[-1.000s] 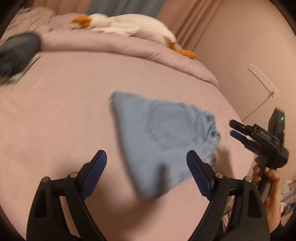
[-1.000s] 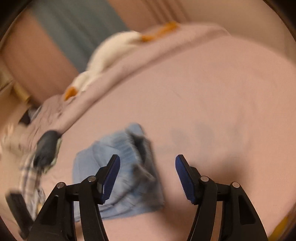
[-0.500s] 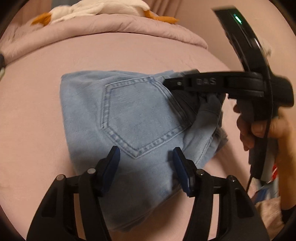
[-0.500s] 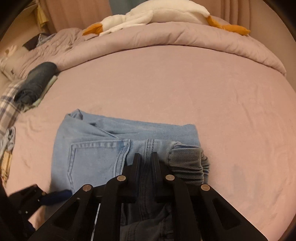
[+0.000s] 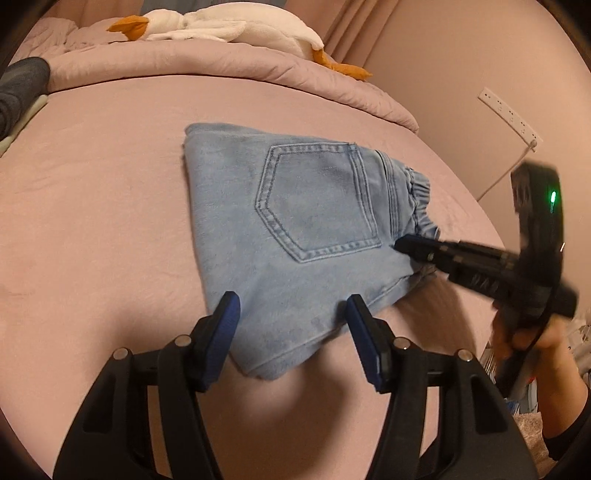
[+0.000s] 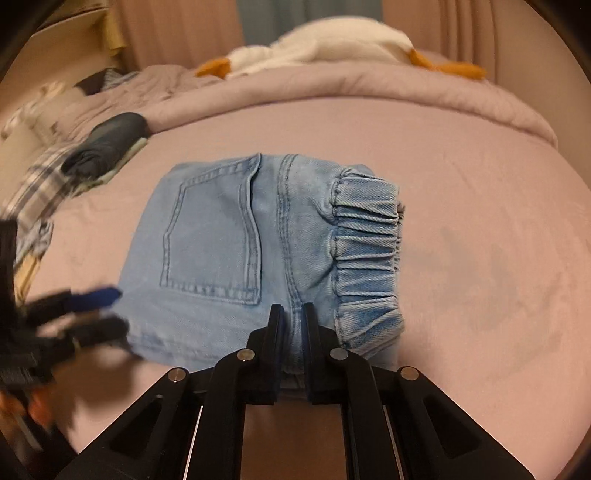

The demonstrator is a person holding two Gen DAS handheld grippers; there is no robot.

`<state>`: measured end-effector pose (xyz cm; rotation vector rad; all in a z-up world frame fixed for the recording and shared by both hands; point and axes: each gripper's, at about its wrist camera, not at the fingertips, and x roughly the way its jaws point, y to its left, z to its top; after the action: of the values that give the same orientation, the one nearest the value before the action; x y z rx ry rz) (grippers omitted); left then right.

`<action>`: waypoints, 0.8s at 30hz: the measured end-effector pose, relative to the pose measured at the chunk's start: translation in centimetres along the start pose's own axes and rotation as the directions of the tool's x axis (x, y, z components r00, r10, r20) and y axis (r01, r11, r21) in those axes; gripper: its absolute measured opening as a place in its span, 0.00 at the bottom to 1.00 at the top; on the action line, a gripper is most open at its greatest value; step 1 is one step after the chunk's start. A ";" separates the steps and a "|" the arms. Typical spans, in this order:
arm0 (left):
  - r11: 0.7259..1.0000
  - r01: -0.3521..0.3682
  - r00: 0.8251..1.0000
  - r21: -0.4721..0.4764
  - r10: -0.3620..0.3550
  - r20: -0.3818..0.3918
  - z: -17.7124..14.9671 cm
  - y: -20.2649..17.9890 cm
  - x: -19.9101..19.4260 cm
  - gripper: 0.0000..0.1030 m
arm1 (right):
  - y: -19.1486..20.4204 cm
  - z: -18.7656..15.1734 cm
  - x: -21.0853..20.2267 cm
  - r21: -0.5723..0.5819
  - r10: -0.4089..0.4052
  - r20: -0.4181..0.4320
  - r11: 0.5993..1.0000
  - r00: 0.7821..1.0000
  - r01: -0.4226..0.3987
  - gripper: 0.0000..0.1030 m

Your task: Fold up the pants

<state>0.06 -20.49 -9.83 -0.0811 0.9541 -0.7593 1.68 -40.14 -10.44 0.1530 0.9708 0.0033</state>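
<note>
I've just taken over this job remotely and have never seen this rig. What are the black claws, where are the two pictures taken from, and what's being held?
The claws are hand-held two-finger grippers, one in each of a person's hands; each carries a camera looking along its fingers.

Left wrist view: the left gripper stands open over the near edge of the folded light-blue jeans on a pink bed.

Right wrist view: the right gripper is shut on the jeans' near edge, beside the elastic waistband.

A plush goose lies behind.
</note>
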 end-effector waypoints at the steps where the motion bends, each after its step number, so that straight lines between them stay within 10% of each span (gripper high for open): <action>1: 1.000 0.006 1.000 -0.017 -0.006 0.011 -0.3 0.5 -0.6 0.58 | 0.5 0.7 -0.3 -0.002 0.018 -0.014 1.000 1.000 -0.018 0.16; 6: 0.968 0.102 0.994 -0.228 -0.105 -0.001 -2.2 4.4 -1.2 0.59 | 2.6 3.3 -1.2 -0.003 0.224 0.013 0.975 0.975 -0.224 0.41; 10: 0.932 0.187 0.981 -0.311 -0.192 0.015 -2.2 5.7 -1.0 0.48 | 3.9 5.9 1.8 0.043 0.303 -0.049 0.953 0.952 -0.301 0.43; 12: 0.921 0.203 0.976 -0.333 -0.217 -0.006 -1.8 5.8 -0.3 0.35 | 5.5 7.5 3.3 0.029 0.286 -0.068 0.958 0.956 -0.285 0.44; 22: 0.915 0.216 0.970 -0.341 -0.240 -0.028 -1.8 5.3 0.0 0.29 | 11.8 13.3 10.3 -0.179 0.139 -0.234 0.967 0.962 -0.183 0.51; 24: 0.913 0.218 0.970 -0.344 -0.240 -0.024 -2.0 5.2 0.0 0.28 | 13.2 12.9 11.8 -0.256 0.090 -0.284 0.952 0.955 -0.166 0.32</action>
<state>1.41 -16.04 -12.99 -0.4804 1.1449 -0.8094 19.85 -27.88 -11.28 -0.0458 1.2201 0.2871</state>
